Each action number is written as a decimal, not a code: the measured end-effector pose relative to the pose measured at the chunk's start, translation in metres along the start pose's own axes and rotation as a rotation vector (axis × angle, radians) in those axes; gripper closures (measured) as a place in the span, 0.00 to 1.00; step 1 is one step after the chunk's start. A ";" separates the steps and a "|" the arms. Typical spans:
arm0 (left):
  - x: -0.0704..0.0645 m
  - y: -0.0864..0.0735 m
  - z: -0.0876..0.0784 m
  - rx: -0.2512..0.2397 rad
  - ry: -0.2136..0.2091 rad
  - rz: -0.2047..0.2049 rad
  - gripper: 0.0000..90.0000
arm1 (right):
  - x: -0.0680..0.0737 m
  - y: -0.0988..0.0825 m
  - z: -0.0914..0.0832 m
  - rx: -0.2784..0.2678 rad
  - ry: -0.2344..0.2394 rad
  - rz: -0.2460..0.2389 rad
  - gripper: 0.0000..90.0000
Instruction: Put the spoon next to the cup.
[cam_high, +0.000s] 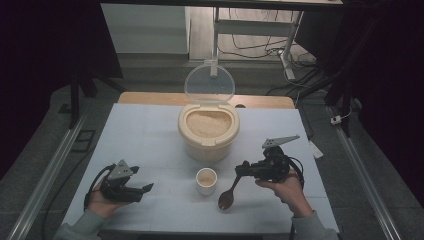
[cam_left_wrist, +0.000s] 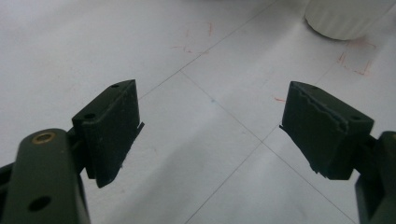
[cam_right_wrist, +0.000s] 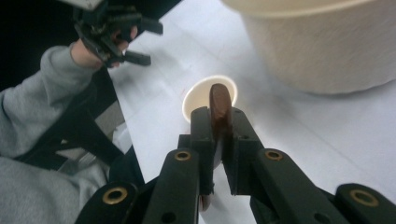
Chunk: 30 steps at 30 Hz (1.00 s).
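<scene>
Gripping one spoon (cam_high: 227, 196): right claw (cam_right_wrist: 219, 140) | left claw (cam_left_wrist: 210, 126) open | one cup (cam_high: 206, 180)

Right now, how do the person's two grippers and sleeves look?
Both the left gripper and the right gripper are black, with blocky jaws, brass-coloured rivets on the linkages and small holes. Each carries a grey three-cornered plate on top and trails a black cable. The person wears grey sleeves.
</scene>
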<state>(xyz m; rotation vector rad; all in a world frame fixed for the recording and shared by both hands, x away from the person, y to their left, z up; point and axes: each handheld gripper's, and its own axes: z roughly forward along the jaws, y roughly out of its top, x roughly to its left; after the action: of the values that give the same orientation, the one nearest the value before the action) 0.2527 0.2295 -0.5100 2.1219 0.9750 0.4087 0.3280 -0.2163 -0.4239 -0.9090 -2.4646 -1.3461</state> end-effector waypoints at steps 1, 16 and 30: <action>0.000 0.000 0.000 0.000 0.000 0.000 0.21 | 0.000 0.000 0.002 0.011 0.005 0.002 0.92; -0.001 0.000 0.001 0.008 0.000 0.005 0.21 | -0.018 -0.007 0.023 0.010 -0.115 -0.007 0.82; -0.001 -0.001 0.002 0.013 -0.002 0.006 0.21 | -0.049 -0.027 0.049 -0.016 -0.318 -0.040 0.60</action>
<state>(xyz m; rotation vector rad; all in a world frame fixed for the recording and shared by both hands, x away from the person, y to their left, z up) 0.2529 0.2283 -0.5117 2.1373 0.9725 0.4044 0.3564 -0.2082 -0.4918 -1.1633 -2.7193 -1.3237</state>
